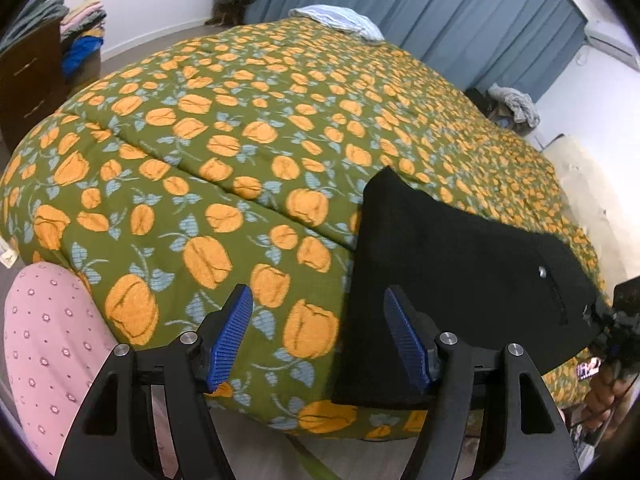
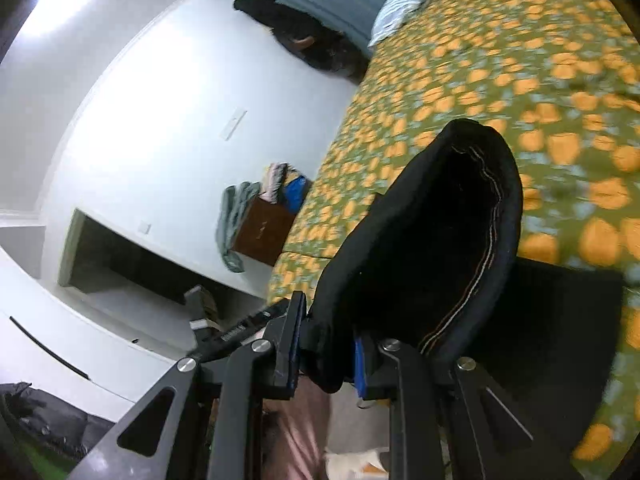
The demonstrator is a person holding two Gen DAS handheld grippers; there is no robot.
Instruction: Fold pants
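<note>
The black pants (image 1: 452, 276) lie on the flowered bedspread (image 1: 240, 128) near the bed's front right edge, with a metal button showing. My left gripper (image 1: 318, 340) is open and empty, its blue pads either side of the pants' left edge, just above the bedspread. My right gripper (image 2: 326, 354) is shut on a thick fold of the black pants (image 2: 432, 232) and holds it lifted, the inner seam stitching visible. The right gripper also shows at the far right of the left wrist view (image 1: 612, 320).
A pink-patterned leg (image 1: 52, 344) is at the lower left beside the bed. A wooden dresser (image 1: 28, 80) with piled clothes stands at the left wall. A white-blue cloth (image 1: 336, 20) lies at the bed's far end. Blue curtains (image 1: 440, 8) hang behind.
</note>
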